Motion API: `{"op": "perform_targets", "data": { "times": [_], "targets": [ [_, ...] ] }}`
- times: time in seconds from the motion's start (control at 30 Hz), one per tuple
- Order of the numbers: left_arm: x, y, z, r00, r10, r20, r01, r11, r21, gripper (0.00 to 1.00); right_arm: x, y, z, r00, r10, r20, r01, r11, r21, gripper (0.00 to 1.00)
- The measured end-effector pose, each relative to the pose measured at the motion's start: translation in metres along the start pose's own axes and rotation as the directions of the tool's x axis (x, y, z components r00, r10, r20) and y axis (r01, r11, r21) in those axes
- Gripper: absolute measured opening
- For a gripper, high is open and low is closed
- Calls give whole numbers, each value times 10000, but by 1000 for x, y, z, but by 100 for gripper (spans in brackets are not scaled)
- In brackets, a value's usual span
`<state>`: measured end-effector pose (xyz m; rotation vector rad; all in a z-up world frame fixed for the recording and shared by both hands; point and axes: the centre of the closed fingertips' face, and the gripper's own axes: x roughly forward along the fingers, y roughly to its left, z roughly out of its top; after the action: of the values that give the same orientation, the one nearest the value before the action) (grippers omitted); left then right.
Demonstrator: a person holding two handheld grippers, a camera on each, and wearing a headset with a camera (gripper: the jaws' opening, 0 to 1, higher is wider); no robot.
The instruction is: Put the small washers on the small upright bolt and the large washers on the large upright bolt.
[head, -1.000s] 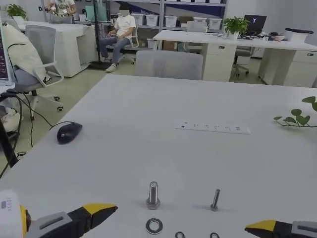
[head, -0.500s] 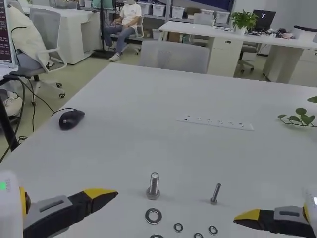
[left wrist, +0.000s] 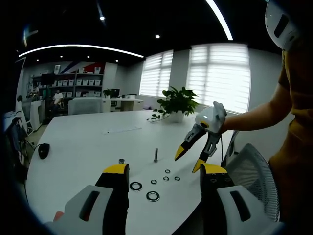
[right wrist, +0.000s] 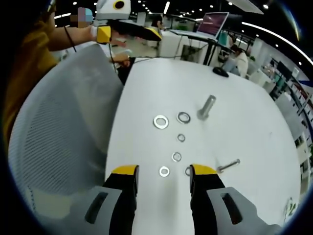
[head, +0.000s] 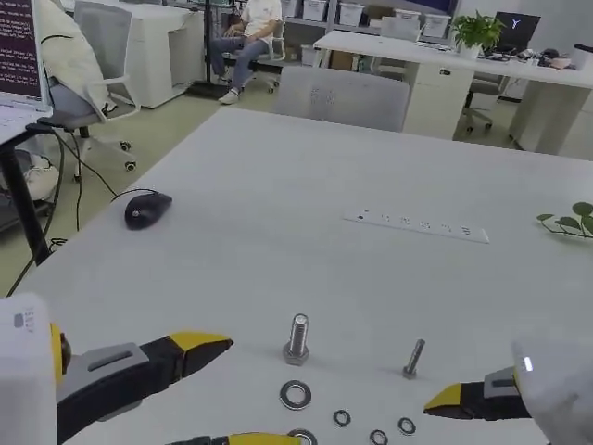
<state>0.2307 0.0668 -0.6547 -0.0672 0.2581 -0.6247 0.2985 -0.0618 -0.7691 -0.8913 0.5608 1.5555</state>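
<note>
The person holds one gripper in each hand. The left gripper [left wrist: 165, 169] has its two yellow-tipped jaws wide apart and points forward. In the head view it comes in low from the left. The right gripper [right wrist: 164, 170] has its jaws apart too. In the head view it comes in low from the right, and its tip points toward the left one. An arm [left wrist: 254, 117] in an orange sleeve [left wrist: 293, 73] stretches out behind the right gripper.
</note>
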Motion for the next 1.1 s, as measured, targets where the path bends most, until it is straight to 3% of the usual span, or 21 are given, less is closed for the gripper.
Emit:
{"op": "perform_targets", "data": {
  "times": [0.4, 0.53, 0.67, 0.83, 0.87, 1.1],
  "targets": [
    [7, 7, -13, 9990, -7, -457, 7, 10000, -1, 58, 10, 4, -9, 9962, 475, -726, -499, 9982, -327, 43],
    [7, 11, -19, 9980, 29, -638, -29, 10000, 14, 58, 14, 5, -13, 9920, 698, -1054, -719, 9973, -167, 38],
    [8, 11, -18, 9982, 14, -601, -12, 10000, 44, 58, 18, 5, -18, 9860, 811, -1460, -853, 9961, -228, 37],
    [9, 10, -15, 9989, 19, -467, -18, 10000, 31, 58, 23, 7, -22, 9726, 1058, -2071, -1151, 9928, -337, 35],
    [9, 10, -15, 9989, 14, -464, -13, 10000, 27, 58, 25, 7, -24, 9660, 1149, -2314, -1273, 9911, -392, 33],
    [11, 8, -14, 9995, 2, -313, -4, 10000, -43, 58, 34, 8, -30, 9431, 1368, -3031, -1700, 9817, -860, 30]
  ]
}}
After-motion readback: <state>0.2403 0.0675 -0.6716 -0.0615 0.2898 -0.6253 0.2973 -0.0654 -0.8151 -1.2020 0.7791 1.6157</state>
